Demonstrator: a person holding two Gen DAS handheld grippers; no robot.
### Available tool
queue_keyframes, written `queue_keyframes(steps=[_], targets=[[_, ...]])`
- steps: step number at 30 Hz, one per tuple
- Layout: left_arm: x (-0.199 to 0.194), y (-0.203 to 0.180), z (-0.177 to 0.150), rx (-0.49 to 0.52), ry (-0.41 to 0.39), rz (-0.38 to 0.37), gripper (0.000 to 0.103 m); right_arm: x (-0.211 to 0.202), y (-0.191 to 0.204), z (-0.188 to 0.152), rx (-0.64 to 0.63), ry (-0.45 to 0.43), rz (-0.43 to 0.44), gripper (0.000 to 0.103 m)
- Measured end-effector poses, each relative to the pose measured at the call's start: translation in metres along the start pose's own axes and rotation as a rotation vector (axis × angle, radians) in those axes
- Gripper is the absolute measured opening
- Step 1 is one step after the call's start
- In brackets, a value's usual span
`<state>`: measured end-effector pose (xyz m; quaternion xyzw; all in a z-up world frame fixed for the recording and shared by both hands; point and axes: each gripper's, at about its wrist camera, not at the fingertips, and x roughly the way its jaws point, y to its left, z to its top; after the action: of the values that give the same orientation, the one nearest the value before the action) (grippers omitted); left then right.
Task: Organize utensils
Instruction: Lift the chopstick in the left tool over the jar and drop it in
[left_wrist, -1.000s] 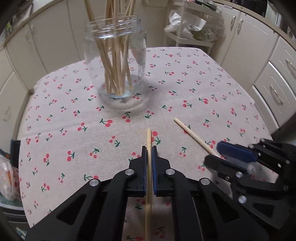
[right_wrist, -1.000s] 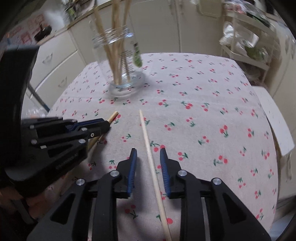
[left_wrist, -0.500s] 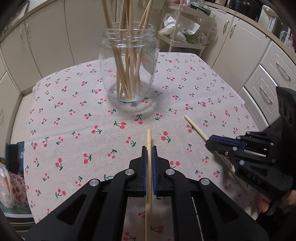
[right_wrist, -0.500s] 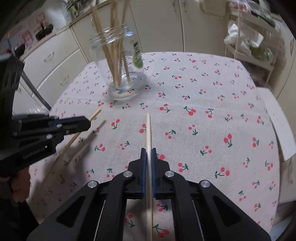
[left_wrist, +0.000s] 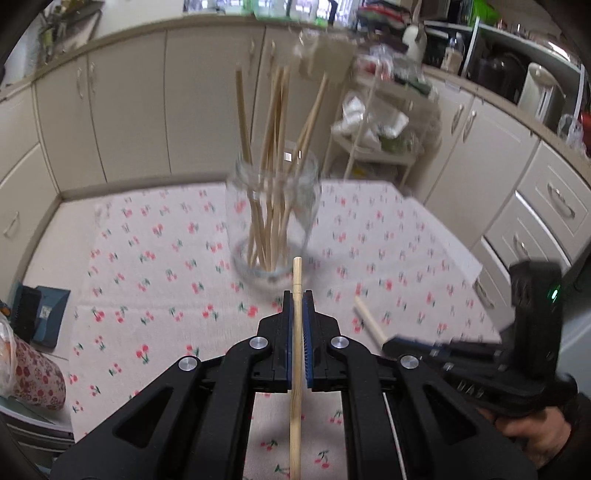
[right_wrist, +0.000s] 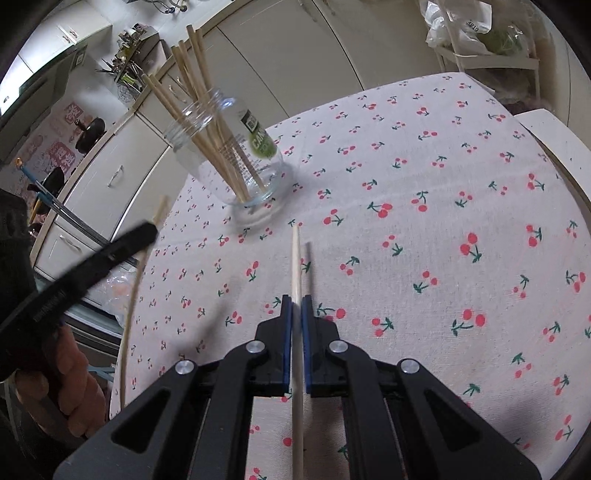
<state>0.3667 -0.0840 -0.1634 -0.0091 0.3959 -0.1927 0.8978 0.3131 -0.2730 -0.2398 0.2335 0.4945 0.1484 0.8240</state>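
Observation:
A clear glass jar (left_wrist: 272, 218) holding several wooden chopsticks stands on the cherry-print tablecloth (left_wrist: 159, 258); it also shows in the right wrist view (right_wrist: 236, 155). My left gripper (left_wrist: 297, 295) is shut on a wooden chopstick (left_wrist: 296, 280), lifted above the cloth and pointing at the jar. My right gripper (right_wrist: 296, 301) is shut on another chopstick (right_wrist: 295, 258), held just above the cloth, its tip short of the jar. The right gripper shows at the right of the left view (left_wrist: 391, 345), the left gripper at the left of the right view (right_wrist: 149, 230).
Cream kitchen cabinets (left_wrist: 122, 110) surround the table. A white wire rack (left_wrist: 380, 133) with bags stands behind it. A floral bag (left_wrist: 26, 369) and a blue box (left_wrist: 44, 314) lie off the table's left edge. Drawers (left_wrist: 546, 214) are at right.
The right gripper closed on the chopstick that lay on the cloth and lifted it. Both grippers rose and tilted up with their chopsticks; the jar now sits further ahead in view.

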Motion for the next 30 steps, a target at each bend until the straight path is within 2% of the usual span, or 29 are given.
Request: queue_keyframes(steps=[3, 11, 15, 30], targets=[[-0.009, -0.004, 0.006, -0.012, -0.053, 0.006, 0.004, 0.0, 0.001, 0.0, 0.001, -0.002, 0.01, 0.006], [-0.047, 0.003, 0.039, -0.095, -0.269, -0.019, 0.004, 0.004, -0.004, 0.0, 0.027, 0.011, 0.024, 0.006], [-0.065, 0.003, 0.055, -0.112, -0.35, -0.009, 0.004, 0.005, -0.005, -0.001, 0.037, 0.013, 0.028, 0.006], [-0.091, 0.014, 0.099, -0.197, -0.509, -0.025, 0.005, 0.009, -0.006, -0.003, 0.051, 0.028, 0.033, 0.006]])
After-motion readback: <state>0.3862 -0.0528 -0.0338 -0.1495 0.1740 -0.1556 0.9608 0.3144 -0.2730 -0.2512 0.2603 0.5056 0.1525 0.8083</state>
